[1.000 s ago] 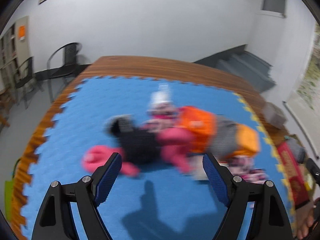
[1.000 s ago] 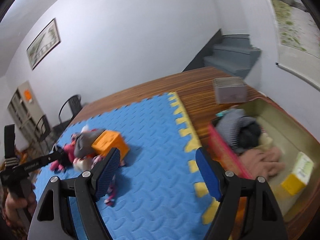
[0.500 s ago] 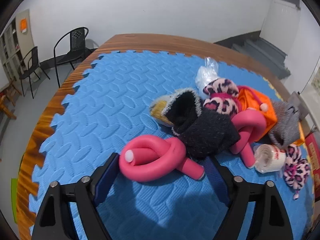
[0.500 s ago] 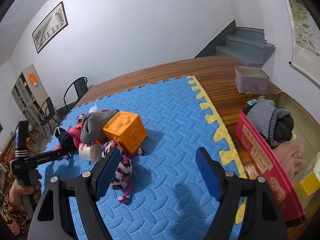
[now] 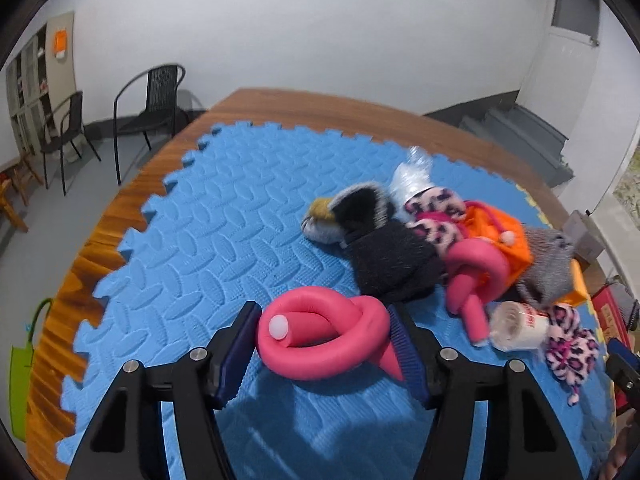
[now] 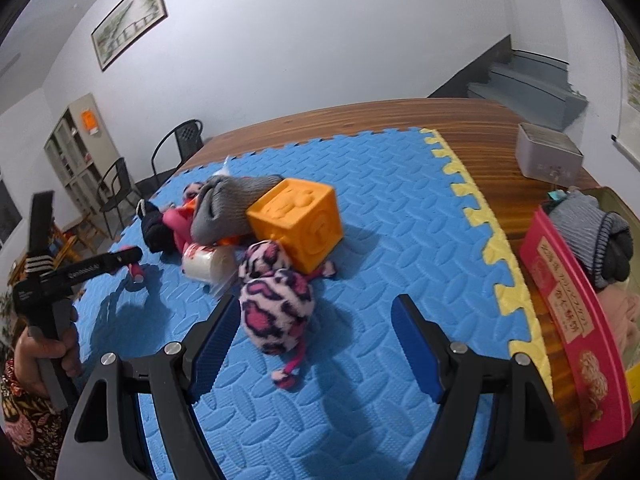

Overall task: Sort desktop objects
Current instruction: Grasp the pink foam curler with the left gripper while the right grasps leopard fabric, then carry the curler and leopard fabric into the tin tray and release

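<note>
Left wrist view — left gripper (image 5: pixel 324 342) clamping one of two pink foam tubes (image 5: pixel 320 336), right gripper (image 6: pixel 312 344) released — one orange cube (image 6: pixel 298 226)

The right gripper (image 6: pixel 316 342) is held open above the blue mat (image 6: pixel 380 240), its left finger just beside a pink leopard-print plush (image 6: pixel 276 308) that touches an orange cube (image 6: pixel 298 222).

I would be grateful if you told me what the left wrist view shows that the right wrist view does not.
Only the left wrist view shows the left gripper closed around a knotted pink foam tube, and a black hat.

Only the right wrist view shows the open right gripper, a red box of clothes, and a grey tin.

Both show the blue mat, orange cube and leopard-print hat.
</note>
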`<action>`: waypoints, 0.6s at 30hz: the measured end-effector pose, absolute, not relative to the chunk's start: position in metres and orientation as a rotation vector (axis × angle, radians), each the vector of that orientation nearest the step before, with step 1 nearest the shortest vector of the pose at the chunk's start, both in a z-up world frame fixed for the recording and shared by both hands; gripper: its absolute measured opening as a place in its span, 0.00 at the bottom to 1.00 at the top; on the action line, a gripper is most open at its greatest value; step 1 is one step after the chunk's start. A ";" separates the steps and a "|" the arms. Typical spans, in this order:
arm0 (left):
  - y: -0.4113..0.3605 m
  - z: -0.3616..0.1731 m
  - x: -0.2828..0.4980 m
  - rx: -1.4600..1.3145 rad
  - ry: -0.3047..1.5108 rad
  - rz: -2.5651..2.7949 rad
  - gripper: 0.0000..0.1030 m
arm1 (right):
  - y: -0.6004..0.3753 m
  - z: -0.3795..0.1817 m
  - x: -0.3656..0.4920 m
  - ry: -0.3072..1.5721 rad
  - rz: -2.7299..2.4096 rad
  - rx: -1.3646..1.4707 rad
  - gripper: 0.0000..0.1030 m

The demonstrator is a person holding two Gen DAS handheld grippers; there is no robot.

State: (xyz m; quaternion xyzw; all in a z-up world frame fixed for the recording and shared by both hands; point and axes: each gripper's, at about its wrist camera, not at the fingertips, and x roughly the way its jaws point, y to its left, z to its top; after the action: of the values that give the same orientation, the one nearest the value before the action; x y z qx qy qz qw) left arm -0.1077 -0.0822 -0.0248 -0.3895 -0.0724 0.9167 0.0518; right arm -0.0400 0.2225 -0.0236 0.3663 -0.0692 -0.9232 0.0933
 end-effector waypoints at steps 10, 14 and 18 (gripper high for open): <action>-0.077 -0.006 -0.065 -1.054 -0.292 2.757 0.64 | 0.196 -0.039 -0.065 -0.099 -2.630 1.180 0.76; -0.068 -0.005 -0.061 -1.052 -0.290 2.738 0.64 | 0.190 -0.052 -0.080 -0.083 -2.581 1.243 0.47; -0.058 -0.003 -0.057 -1.051 -0.283 2.718 0.64 | 0.195 -0.050 -0.075 -0.101 -2.587 1.206 0.43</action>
State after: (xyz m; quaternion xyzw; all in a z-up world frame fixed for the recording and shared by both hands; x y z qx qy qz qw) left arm -0.0567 -0.0582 -0.0030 -0.3567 -0.0962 0.9231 0.1066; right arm -0.0753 0.1951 -0.0498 0.4179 -0.0349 -0.8966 0.1421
